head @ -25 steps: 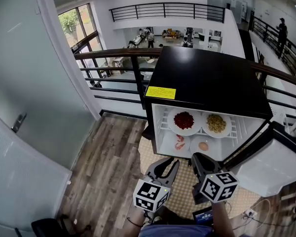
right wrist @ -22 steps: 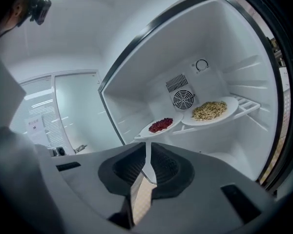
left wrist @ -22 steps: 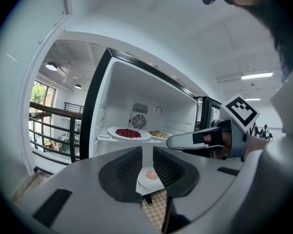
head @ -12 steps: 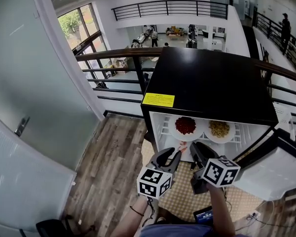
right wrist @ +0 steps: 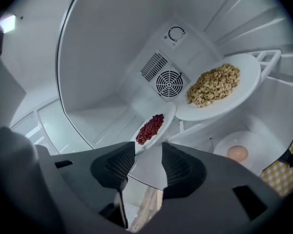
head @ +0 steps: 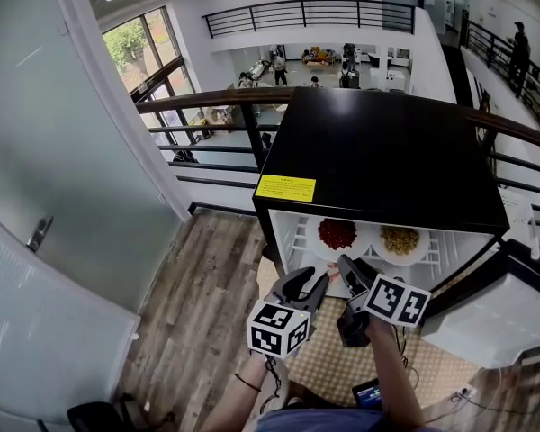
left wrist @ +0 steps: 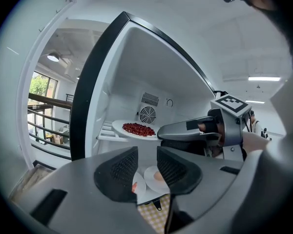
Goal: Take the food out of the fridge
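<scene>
Fridge point(head: 378, 151): black cabinet, white interior, opening faces the near side. The door point(head: 495, 322) stands swung out to the right with its white inner face showing.

Food, all inside the fridge:
- Upper shelf, left: round white plate of red food point(head: 337, 234), lying flat.
- Upper shelf, right, just beside it: round white plate of tan food point(head: 400, 239), lying flat.
- Lower level: plate with an egg-like item point(right wrist: 237, 152) on the right, and a second plate with a pink piece point(left wrist: 135, 184) to its left.
- The plates are round and show no long axis.

Back wall: round fan grille point(right wrist: 168, 83) behind the upper shelf.

Left gripper point(head: 317, 282): at the near edge of the opening, pointing into the fridge. Its jaws stand apart and have just been opening. Nothing is pinched; the lower plates show beyond the gap.

Right gripper point(head: 346, 266): just right of the left one, also pointing in. Its jaws are spread wide, have just been opening, and hold nothing.

Writing: a yellow label point(head: 285, 187) sits at the near left corner of the fridge top. Its dark print is too small to read.
</scene>
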### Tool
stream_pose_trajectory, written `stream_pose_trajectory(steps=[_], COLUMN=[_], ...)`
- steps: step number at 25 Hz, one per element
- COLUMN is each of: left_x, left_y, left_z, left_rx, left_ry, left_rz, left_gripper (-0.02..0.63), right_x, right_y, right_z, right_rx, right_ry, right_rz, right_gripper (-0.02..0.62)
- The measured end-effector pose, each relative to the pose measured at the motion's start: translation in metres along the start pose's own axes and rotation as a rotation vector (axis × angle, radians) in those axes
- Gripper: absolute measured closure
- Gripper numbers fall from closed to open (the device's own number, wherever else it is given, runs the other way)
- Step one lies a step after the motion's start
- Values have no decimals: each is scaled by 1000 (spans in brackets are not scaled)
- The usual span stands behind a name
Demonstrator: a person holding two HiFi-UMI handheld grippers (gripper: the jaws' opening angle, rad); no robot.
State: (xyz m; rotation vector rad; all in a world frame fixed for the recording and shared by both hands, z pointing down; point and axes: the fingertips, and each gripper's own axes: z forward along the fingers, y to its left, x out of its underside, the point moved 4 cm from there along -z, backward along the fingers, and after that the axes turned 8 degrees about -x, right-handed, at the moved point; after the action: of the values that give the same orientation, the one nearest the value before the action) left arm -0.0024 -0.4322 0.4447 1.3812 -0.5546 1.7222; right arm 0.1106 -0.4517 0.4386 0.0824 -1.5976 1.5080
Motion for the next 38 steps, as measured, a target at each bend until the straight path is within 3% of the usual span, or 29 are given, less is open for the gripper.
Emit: stream_pose_trajectory(steps=[5,7,8,15,18,25,34,38], left_x=[3,4,3,1,-1,0,-12,-9], left_y=[1,-1,-2,-5,-3,4,2,3], left_z=[-2,-2,-3,-6,-7,1,20,28], left_rx=[1,11,20,58,90,163,211,227], left_ry=[6,0,-4,-12,-28,-43,-33,-29], left_rz=[10,2,-5,-52,-109,-313,-355,-440], left_gripper=[491,491,490,469,393,367,367,365], right_x=[-1,-2,-3,-2,0,7,7,7], right_y=[-4,-3,-2,2,5,4,4,2], right_z=[0,-1,-1,-8,-15,-34,-46,-49], right_rx=[-4,-20,-33,-82,-94,-110,-131,-118], right_ry=[-19,-21,-25,-42,-39,-35,-39,-32], right_rz=[50,66,77,175,176,212,234,230], right_gripper=[430,446,492,523,528,534,541,543])
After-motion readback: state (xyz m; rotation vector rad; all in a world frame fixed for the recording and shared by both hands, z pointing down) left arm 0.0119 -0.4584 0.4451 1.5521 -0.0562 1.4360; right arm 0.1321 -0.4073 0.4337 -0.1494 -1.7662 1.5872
